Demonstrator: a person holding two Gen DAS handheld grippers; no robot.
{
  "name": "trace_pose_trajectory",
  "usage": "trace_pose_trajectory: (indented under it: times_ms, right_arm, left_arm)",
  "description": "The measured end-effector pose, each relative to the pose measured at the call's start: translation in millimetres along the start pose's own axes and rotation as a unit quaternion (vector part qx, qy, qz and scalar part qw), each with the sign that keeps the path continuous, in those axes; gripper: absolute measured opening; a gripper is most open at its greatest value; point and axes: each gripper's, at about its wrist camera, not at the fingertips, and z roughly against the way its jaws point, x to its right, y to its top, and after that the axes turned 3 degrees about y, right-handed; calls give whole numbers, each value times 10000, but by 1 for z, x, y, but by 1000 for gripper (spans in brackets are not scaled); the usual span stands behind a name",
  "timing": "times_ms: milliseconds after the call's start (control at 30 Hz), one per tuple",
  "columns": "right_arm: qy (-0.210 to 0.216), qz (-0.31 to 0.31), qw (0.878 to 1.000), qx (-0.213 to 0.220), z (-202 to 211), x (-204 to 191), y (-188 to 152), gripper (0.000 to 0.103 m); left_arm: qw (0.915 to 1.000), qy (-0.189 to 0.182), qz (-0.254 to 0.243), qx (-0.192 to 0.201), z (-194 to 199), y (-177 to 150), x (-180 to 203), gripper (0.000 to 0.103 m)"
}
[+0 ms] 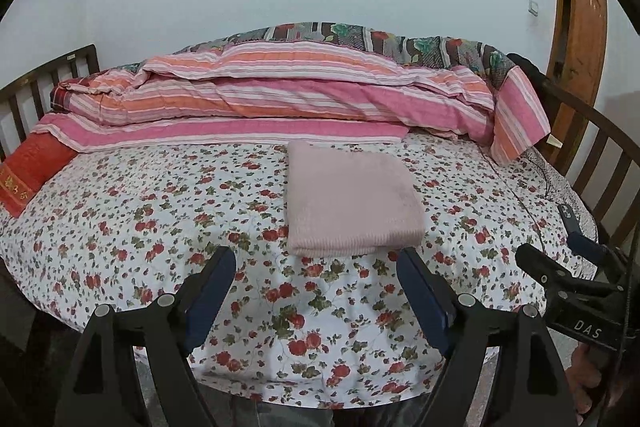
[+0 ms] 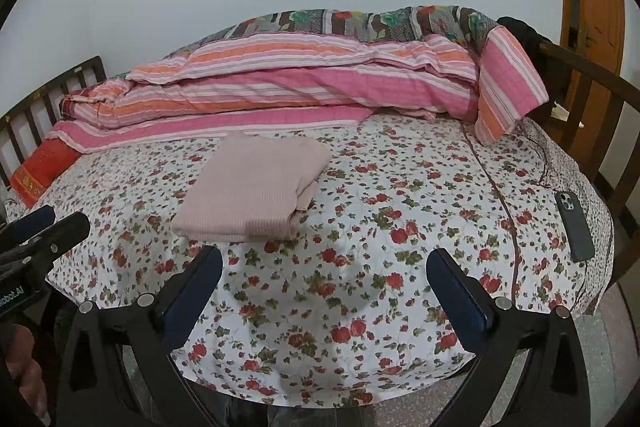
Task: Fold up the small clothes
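Observation:
A pale pink garment [image 1: 352,199] lies folded into a neat rectangle on the floral bed sheet [image 1: 160,211]. It also shows in the right wrist view [image 2: 256,187], left of centre. My left gripper [image 1: 318,259] is open and empty, held above the sheet just in front of the garment's near edge. My right gripper [image 2: 324,259] is open and empty, to the right of the garment and in front of it. The right gripper also shows at the right edge of the left wrist view [image 1: 548,267].
A striped pink and orange quilt [image 1: 280,95] is bundled along the back of the bed. A red pillow [image 1: 32,171] lies at the left. A dark phone [image 2: 576,227] rests near the bed's right edge. Wooden rails [image 2: 600,115] bound both ends. A wooden door [image 1: 576,27] stands at the right.

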Motion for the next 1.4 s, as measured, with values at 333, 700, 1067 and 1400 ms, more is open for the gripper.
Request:
trace_pose_trajectory:
  times_ms: [333, 700, 1067, 1400]
  right_arm:
    - [-46, -53, 10000, 19, 2, 1, -1, 100]
    - [-148, -16, 9999, 13, 4, -2, 0, 100]
    - [-164, -34, 9999, 8, 3, -2, 0, 100]
    - [-189, -64, 9998, 9, 3, 1, 1, 100]
  left_arm:
    - [10000, 11, -1, -51, -4, -2, 2, 81]
    - [9999, 106, -12, -64, -6, -5, -2, 81]
    - [9998, 198, 28, -60, -4, -4, -11, 81]
    - [9997, 241, 25, -30, -2, -3, -13, 81]
